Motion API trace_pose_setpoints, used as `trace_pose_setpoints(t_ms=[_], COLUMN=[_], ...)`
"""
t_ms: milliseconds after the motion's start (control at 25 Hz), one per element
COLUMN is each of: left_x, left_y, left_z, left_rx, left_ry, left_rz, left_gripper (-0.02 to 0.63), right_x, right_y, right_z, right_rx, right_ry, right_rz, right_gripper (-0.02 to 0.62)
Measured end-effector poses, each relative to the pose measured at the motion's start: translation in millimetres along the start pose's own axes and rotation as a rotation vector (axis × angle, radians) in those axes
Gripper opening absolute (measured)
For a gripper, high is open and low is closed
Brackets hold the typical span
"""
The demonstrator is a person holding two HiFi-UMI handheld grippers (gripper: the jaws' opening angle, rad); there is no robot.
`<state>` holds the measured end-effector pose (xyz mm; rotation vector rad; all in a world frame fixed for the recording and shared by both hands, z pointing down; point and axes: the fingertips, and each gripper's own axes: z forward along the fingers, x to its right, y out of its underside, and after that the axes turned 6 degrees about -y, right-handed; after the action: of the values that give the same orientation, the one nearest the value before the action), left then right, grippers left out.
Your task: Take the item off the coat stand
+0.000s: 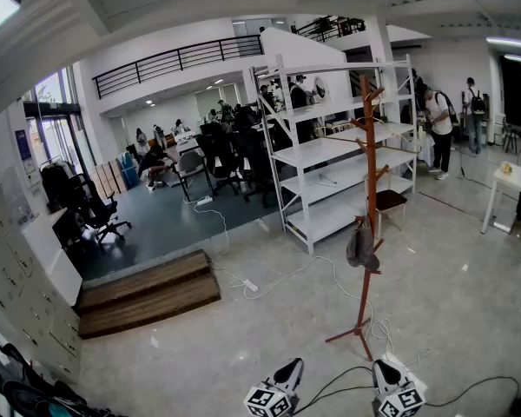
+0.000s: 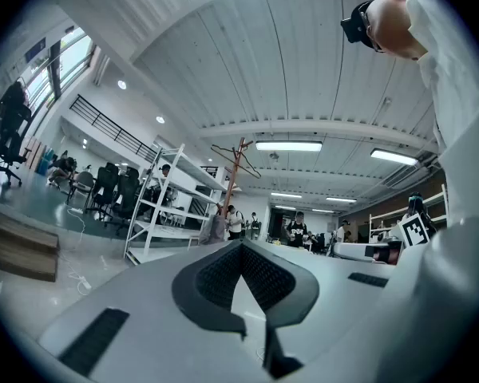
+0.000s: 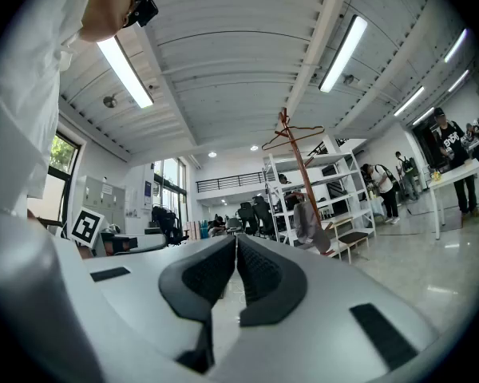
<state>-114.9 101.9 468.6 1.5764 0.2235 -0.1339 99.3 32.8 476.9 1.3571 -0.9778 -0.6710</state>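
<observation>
Head view looks down a pale, glossy floor (image 1: 243, 354) to the coat stand (image 1: 367, 207), a reddish wooden pole with pegs angled upward and splayed feet. The grey item (image 1: 362, 246) hangs limp from a low peg on the pole's left side, clear of the floor. Both claws sit at the bottom edge of that view, well short of the stand and pointing towards it. The left claw (image 1: 293, 365) is to the left of the stand's base and the right claw (image 1: 384, 367) is almost in line with it. Neither touches anything.

From the left gripper view, the left claw (image 2: 241, 244) is closed, its dark ribbed pads meeting at the tips with nothing between them. Beyond it stand the coat stand (image 2: 233, 174) and the grey item (image 2: 216, 228), small and far off. From the right gripper view, the right claw (image 3: 234, 242) is likewise closed and empty, its pads pressed side by side. That view also shows a bare hanger (image 3: 291, 138) hooked at the top of the stand (image 3: 299, 174), with the grey item (image 3: 310, 223) lower down the pole.

A white shelving rack (image 1: 339, 155) stands just behind the stand, and cables (image 1: 286, 276) trail across the floor beside it. Wooden steps (image 1: 148, 292) lie to the left, and a white worktop (image 1: 517, 181) is at the far right.
</observation>
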Motion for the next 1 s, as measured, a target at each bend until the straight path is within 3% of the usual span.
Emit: trace_pose_setpoints(t_ms=[320,600,800,1000], left_x=[-5.7,-10.0,-12.2,-11.1], left_y=[-5.1,4.7,-12.5,1.7], left_z=[-8.6,-18.4,-31.1,-43.2], left_rx=[0.040,0.003,0.027,-0.050], left_ry=[0.043,0.083,0.128,0.179], left_rz=[0.004,-0.029,-0.015,-0.015], left_gripper=[0.012,0.012,0.012,0.012], right_x=[-18.4,-23.8,-38.9,-53.8], right_y=[-3.0,2.9,-10.9,10.7], right_z=[0.2,-6.1,-8.6,-11.0], right_rx=[0.023,0.059,0.115,0.064], right_ry=[0.015,0.048,0.051,0.059], right_rz=[-0.004,0.000,-0.013,0.042], right_gripper=[0.025,0.025,0.026,0.026])
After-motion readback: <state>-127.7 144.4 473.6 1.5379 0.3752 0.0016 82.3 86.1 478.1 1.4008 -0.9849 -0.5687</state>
